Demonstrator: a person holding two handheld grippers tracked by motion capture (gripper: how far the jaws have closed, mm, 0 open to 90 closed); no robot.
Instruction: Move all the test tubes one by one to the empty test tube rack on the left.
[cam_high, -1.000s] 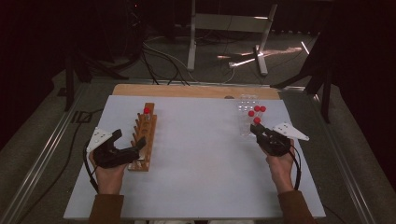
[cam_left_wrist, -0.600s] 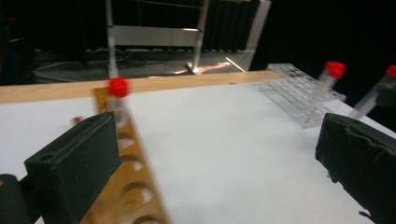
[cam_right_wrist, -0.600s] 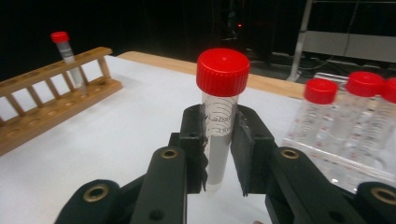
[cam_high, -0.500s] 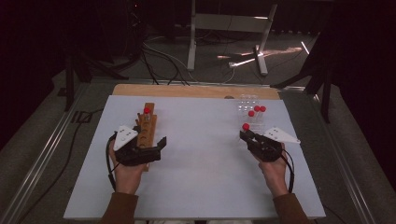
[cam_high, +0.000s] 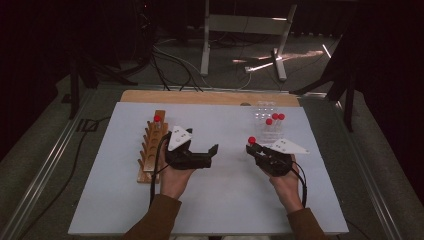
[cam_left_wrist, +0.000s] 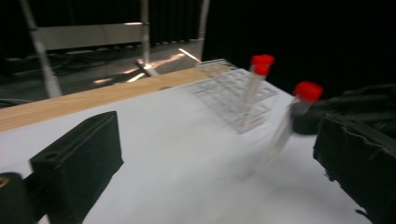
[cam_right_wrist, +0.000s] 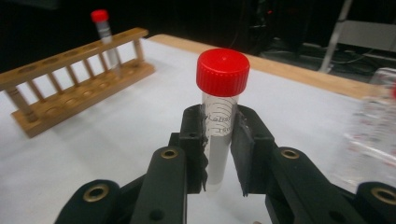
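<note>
On the white table (cam_high: 120, 200), from left to right:
Wooden rack (cam_high: 149, 150): one red-capped tube (cam_high: 157, 122) stands at its far end.
My left gripper (cam_high: 212, 156): jaws apart, nothing between them, beside the rack.
My right gripper (cam_high: 251, 149): jaws clamped on a clear tube (cam_right_wrist: 218, 140), upright, red cap on top.
Clear rack (cam_high: 265, 111): behind my right gripper, with three more tubes.

Open white table surface (cam_high: 220, 200) lies between the left gripper (cam_high: 212, 152) and the right gripper (cam_high: 250, 148). The wooden rack (cam_high: 149, 150) bounds the left side, holding 1 red-capped tube (cam_high: 157, 120). The clear rack (cam_high: 267, 122) with 3 capped tubes obstructs the far right.
</note>
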